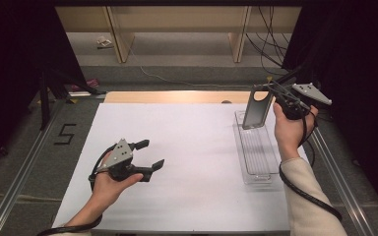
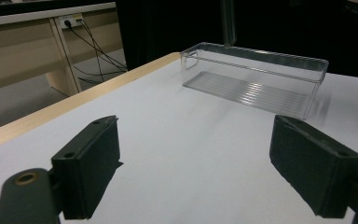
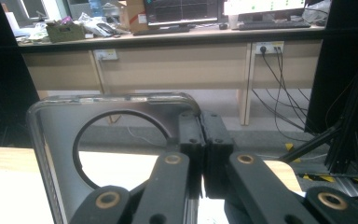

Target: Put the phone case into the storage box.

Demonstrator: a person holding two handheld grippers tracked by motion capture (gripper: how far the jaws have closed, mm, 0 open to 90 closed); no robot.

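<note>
Dark grey flat phone case w/ round camera cutout (image 1: 256, 108) hangs upright, lower end dipping into far end of clear rectangular plastic bin (image 1: 257, 162); can't tell if it touches the bin floor. Right gripper (image 1: 275, 93) pinches it at the top corner next to the cutout, jaws closed down on the case edge w/ only the case wall between them; in right gripper view the case (image 3: 56, 140) sits left of the pads, cutout ring just beside them. Gripper is above and right of the case, over the bin's far end, near table's right edge. Left gripper (image 1: 150, 155) well apart, over the white table sheet (image 1: 187, 147) at front-left, jaws spread wide, holding nothing. Left gripper view: bin (image 2: 256, 79) ahead across the sheet, case's lower end (image 2: 227, 23) above the bin's far rim.
</note>
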